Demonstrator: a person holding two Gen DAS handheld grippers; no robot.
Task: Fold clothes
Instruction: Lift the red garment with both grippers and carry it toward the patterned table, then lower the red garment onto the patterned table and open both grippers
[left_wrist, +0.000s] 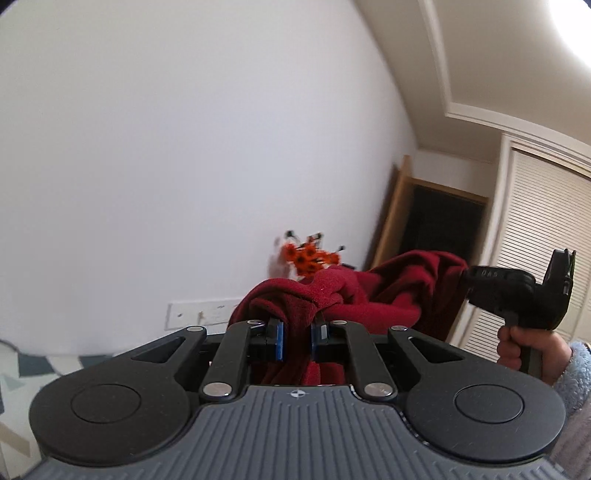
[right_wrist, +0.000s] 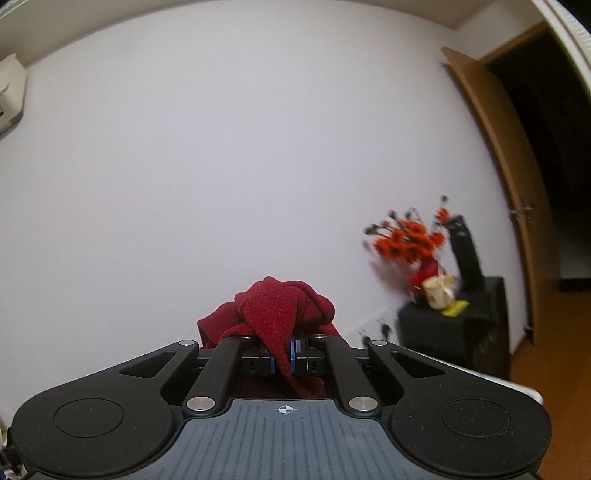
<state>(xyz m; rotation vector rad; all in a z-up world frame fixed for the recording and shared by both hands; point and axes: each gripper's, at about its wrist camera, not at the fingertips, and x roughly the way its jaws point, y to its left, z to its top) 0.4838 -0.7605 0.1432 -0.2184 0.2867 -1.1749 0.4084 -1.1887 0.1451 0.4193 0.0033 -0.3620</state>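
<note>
The left gripper pinches a red cloth, held up in the air. The right gripper is squeezed tight on another bunch of it. Only the left view shows the person's hand holding the right gripper. Ahead is a bare white wall with lots of room. Farther right, orange flowers stand on a black cabinet beside a wooden door.

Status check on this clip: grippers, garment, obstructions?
Left gripper shut on red garment. Right gripper shut on it too. Garment bunched, held up between them. Nothing in the way.
</note>
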